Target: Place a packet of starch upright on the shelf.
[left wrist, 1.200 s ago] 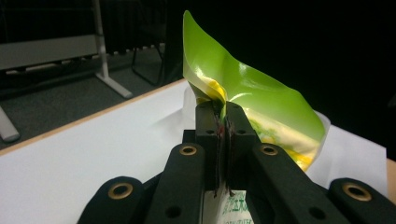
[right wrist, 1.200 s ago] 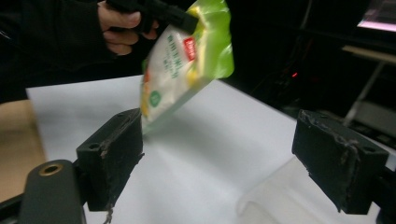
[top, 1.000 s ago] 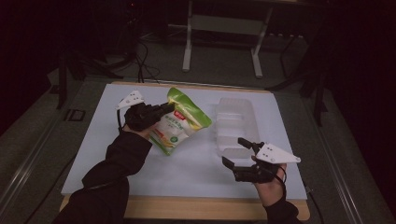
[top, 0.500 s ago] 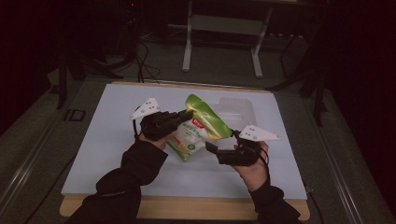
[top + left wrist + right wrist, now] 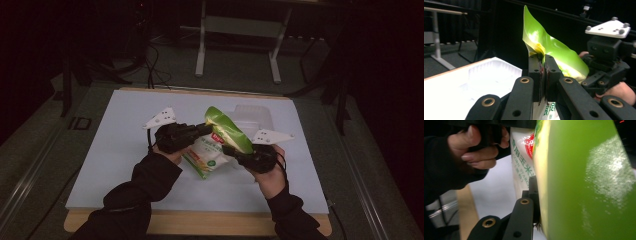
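Observation:
A green and white snack bag (image 5: 220, 140) hangs tilted above the middle of the white table (image 5: 115, 165). My left gripper (image 5: 206, 129) is shut on its upper left edge; in the left gripper view the two jaws pinch the bag (image 5: 554, 47) at its yellow seam, with my left gripper (image 5: 542, 62) pressed tight. My right gripper (image 5: 229, 149) meets the bag's right side. In the right gripper view one jaw lies flat against the bag (image 5: 584, 182), which hides the other jaw, and my right gripper (image 5: 540, 195) looks shut on it.
A clear plastic tray (image 5: 252, 117) lies on the table just behind the bag, and its tray (image 5: 491, 75) rim is visible past my left jaws. The hand (image 5: 474, 152) holding the left gripper is close by. A wooden table edge (image 5: 200, 222) runs along the front.
The left gripper carried the bag right and toward the table's middle. The right gripper swung in from the right front and closed on the bag's right side.

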A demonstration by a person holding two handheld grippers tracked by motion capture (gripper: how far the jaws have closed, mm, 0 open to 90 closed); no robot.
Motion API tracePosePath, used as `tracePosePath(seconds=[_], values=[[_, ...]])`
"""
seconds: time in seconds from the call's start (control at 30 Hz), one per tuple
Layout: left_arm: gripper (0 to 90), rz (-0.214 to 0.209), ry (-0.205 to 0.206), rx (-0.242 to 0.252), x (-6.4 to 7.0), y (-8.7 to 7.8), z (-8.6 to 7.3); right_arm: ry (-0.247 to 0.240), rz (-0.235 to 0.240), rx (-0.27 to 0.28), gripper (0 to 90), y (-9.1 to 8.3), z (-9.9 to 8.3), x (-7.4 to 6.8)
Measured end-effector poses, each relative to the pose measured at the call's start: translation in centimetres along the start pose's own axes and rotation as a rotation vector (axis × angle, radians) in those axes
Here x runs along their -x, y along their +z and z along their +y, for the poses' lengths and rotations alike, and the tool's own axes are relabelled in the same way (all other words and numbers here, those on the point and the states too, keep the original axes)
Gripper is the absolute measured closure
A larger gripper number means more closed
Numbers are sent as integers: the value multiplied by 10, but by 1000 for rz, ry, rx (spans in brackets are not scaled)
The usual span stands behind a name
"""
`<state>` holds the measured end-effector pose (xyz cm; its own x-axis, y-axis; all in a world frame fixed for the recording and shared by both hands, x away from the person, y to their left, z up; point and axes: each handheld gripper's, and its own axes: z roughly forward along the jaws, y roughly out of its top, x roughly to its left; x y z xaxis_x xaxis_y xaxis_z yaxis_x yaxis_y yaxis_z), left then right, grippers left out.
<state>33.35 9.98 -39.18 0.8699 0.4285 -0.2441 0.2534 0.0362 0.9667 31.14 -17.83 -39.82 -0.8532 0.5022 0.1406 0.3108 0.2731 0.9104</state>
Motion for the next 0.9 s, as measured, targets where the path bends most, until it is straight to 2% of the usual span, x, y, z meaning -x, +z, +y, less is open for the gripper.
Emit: tracePosePath(seconds=[0.13, 0.27, 0.33, 0.43, 0.5, 0.57, 0.6, 0.67, 0.73, 0.83, 0.9], values=[[868, -32, -7, 11, -2, -3, 5, -20, 28, -14, 865, -3, 8, 1], [853, -44, 21, 12, -2, -6, 11, -62, 47, -32, 866, -7, 19, 3], [833, -65, 22, 10, -3, -9, 12, -81, 57, -44, 866, -10, 24, 5], [807, -81, 45, 1, -3, -12, 14, -115, 83, -68, 866, -15, 30, 8], [719, -103, 48, 0, -3, -13, 15, -127, 96, -82, 867, -18, 34, 12], [559, -109, 60, 4, -3, -15, 16, -130, 108, -92, 866, -20, 37, 16], [507, -112, 66, 5, -4, -16, 16, -137, 115, -96, 866, -21, 38, 17], [385, -117, 79, 12, -5, -19, 16, -175, 117, -106, 867, -24, 41, 19], [311, -137, 74, 17, -7, -24, 15, -213, 115, -103, 866, -26, 44, 21], [160, -112, 65, 12, -11, -33, 12, -235, 120, -103, 866, -31, 48, 27], [143, -86, 60, 14, -13, -39, 8, -261, 119, -100, 866, -35, 51, 31]])
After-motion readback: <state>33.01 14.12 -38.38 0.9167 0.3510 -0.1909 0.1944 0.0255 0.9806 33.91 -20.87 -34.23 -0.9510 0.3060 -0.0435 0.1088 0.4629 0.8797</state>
